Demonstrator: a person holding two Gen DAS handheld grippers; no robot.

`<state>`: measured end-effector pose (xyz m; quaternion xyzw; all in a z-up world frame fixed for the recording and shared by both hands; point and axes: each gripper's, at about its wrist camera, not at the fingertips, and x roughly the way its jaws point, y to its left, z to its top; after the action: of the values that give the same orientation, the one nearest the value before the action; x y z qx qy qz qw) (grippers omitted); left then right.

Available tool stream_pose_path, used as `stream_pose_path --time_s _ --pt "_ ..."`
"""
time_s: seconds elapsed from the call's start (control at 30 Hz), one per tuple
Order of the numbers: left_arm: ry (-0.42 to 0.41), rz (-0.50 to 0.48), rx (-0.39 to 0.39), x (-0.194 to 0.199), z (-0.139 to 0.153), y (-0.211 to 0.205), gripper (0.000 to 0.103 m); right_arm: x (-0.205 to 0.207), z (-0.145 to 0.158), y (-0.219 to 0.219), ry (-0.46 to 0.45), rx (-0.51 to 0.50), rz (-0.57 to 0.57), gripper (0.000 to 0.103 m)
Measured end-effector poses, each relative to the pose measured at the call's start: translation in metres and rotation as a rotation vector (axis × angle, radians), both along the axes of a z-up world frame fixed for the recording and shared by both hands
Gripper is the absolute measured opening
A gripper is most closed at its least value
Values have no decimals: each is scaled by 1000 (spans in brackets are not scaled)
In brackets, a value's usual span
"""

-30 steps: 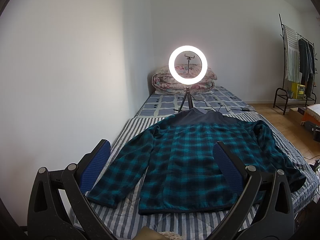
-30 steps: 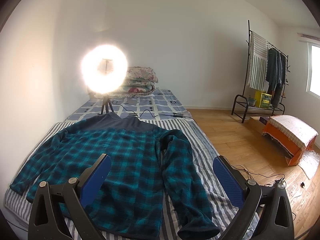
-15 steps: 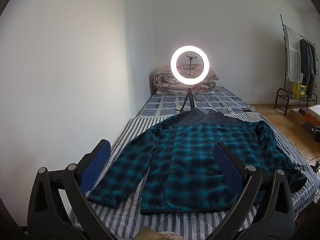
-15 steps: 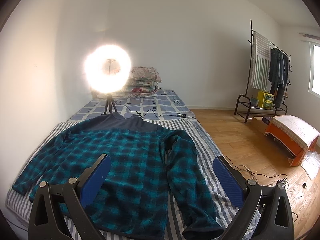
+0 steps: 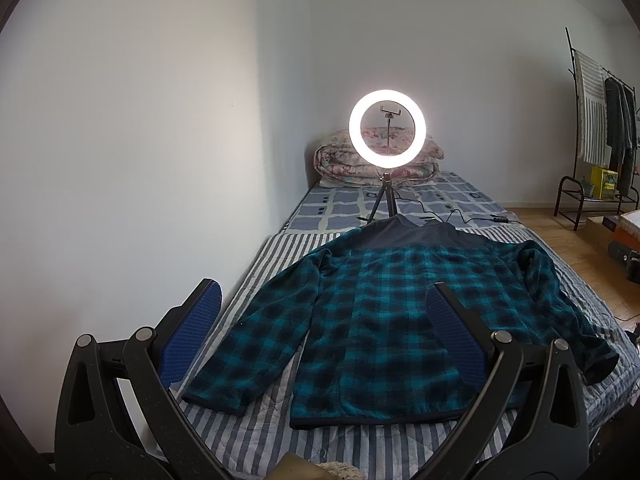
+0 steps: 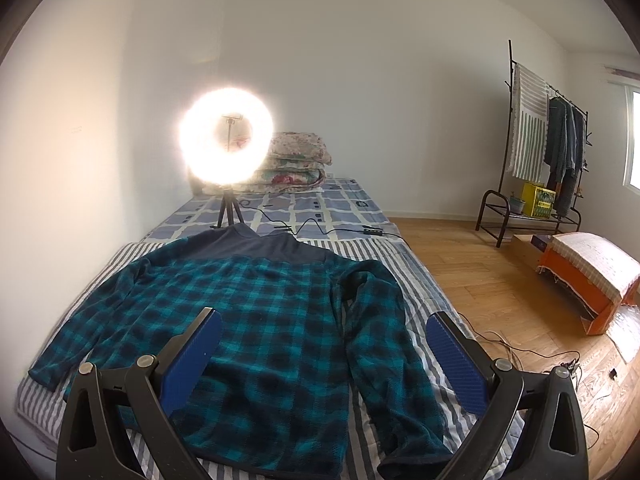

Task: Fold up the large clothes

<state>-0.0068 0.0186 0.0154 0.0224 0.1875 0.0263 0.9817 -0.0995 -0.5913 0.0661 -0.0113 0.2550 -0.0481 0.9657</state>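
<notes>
A teal and black plaid fleece jacket [image 5: 384,312] with a dark grey yoke lies flat on the striped bed cover [image 5: 256,432], sleeves spread to both sides, hem towards me. It also shows in the right wrist view [image 6: 260,320]. My left gripper [image 5: 320,336] is open and empty, held above the near end of the bed over the jacket's left half. My right gripper [image 6: 320,356] is open and empty, above the jacket's right sleeve [image 6: 384,360] and hem.
A lit ring light on a tripod [image 5: 387,128] stands on the bed beyond the collar, its cable [image 6: 320,228] trailing right. Folded quilts [image 5: 340,156] sit at the bed's head. A wall runs along the left; a clothes rack [image 6: 536,152] and orange box [image 6: 592,276] stand on the wooden floor.
Both views have shifted slightly, the scene sliding a little to the right in frame. The jacket has not moved and both grippers stay open.
</notes>
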Motion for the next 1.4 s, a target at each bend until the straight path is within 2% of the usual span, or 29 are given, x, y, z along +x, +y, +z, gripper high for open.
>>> stream_pose_path --time_s 0.5,0.83,1.03,1.13,1.2,1.27,1.4 --pt "22 64 26 -1 -16 25 103 10 0 26 4 8 50 103" --pt "100 173 49 4 -50 74 103 27 -3 55 9 34 131 103" --pt "141 218 45 1 -84 97 103 52 -10 75 21 118 228 103" --pt "194 234 -22 4 -104 112 103 69 -15 84 42 122 268 103" --pt "237 239 -106 7 -118 125 102 77 -21 90 58 110 291 103" --pt "285 245 -199 10 -131 139 96 84 -27 94 89 112 315 103" --pt "375 254 -407 22 -160 163 79 91 -35 91 158 191 353 103"
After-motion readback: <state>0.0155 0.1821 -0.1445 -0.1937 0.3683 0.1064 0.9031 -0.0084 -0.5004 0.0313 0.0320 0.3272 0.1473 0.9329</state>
